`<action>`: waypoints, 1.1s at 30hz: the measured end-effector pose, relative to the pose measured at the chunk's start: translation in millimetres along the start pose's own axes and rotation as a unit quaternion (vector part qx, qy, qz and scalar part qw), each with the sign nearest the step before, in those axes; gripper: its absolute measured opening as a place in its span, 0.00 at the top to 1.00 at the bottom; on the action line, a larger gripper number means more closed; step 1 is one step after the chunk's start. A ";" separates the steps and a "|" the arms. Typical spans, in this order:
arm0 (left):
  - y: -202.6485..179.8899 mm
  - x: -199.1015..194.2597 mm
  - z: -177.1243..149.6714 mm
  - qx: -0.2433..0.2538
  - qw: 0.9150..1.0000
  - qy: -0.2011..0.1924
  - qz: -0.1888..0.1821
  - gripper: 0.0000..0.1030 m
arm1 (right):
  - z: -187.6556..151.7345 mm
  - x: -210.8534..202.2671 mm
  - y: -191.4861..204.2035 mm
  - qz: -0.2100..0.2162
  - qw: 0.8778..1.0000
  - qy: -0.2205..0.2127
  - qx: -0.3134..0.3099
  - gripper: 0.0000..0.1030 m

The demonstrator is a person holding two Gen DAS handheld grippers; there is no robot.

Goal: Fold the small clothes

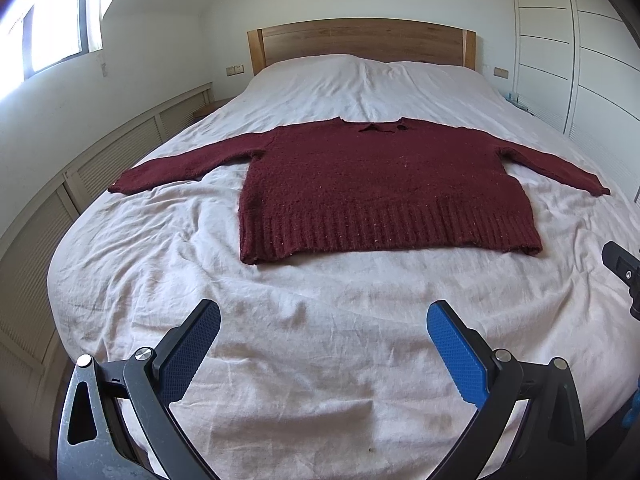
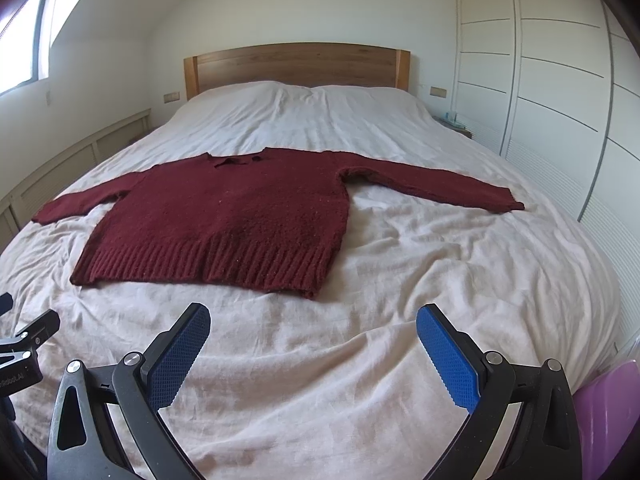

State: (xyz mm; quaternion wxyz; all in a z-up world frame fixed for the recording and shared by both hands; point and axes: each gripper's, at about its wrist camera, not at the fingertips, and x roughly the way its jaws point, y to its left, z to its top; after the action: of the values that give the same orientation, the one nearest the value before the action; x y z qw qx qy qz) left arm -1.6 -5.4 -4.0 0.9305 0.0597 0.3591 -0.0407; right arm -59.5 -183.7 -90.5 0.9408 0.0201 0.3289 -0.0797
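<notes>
A dark red knitted sweater [image 1: 384, 184] lies flat and face up in the middle of a bed covered with a wrinkled off-white sheet [image 1: 312, 360], its ribbed hem toward the cameras and its collar toward the wooden headboard [image 1: 360, 42]. Both sleeves are spread out sideways.

Working from the left: the left sleeve [image 1: 180, 168] runs out toward the bed's window side, its cuff near the edge of the mattress. The left gripper [image 1: 324, 316] hovers above bare sheet in front of the hem, its blue-padded jaws spread wide with nothing between them. The right gripper [image 2: 314, 316] is held likewise, wide apart and empty, in front of the hem's right corner. The right sleeve [image 2: 436, 188] stretches toward the white wardrobe [image 2: 540, 80].

Nothing appears folded yet, so the likely first step is bringing a sleeve across the body. To do that well, each gripper should probably pinch only the sleeve's knit at cuff and shoulder, not the sheet beneath, then lift low and lay it across smoothly so the thick knit does not bunch. The loose sheet could snag and drag along.
</notes>
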 end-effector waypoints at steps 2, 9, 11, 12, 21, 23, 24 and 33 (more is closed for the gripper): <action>0.3 0.5 0.1 0.002 1.000 0.001 -0.003 0.01 | 0.1 1.2 -1.1 -0.001 1.000 0.000 0.001 0.00; 1.3 -0.8 1.3 0.003 1.000 -0.004 -0.001 0.01 | 0.0 2.3 -1.0 -0.002 1.000 0.000 0.001 0.00; 2.0 0.3 1.1 0.002 1.000 -0.001 -0.002 0.01 | -0.1 3.7 -1.6 -0.004 1.000 0.001 0.002 0.00; 2.3 1.3 0.9 0.001 1.000 0.000 -0.003 0.01 | 0.2 4.1 -2.5 -0.005 1.000 0.001 0.003 0.00; 9.6 9.7 2.0 -0.011 1.000 0.016 -0.005 0.01 | -2.0 8.0 -2.0 -0.007 1.000 0.008 0.000 0.00; 11.7 12.4 1.0 -0.015 1.000 0.020 -0.002 0.01 | -2.4 9.0 -1.7 -0.008 1.000 0.009 0.000 0.00; 12.7 14.1 0.5 -0.016 1.000 0.023 -0.002 0.01 | -2.1 8.9 -1.5 -0.007 1.000 0.009 -0.001 0.00; 13.3 17.2 -2.1 -0.018 0.999 0.027 -0.005 0.01 | -5.3 14.3 -4.7 -0.005 1.000 0.013 0.006 0.00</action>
State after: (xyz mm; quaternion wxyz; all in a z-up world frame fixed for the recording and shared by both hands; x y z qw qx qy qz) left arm 11.2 7.5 -16.1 0.9211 0.0426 0.3852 -0.0371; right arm -52.5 -189.7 -103.6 0.9360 0.0247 0.3403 -0.0865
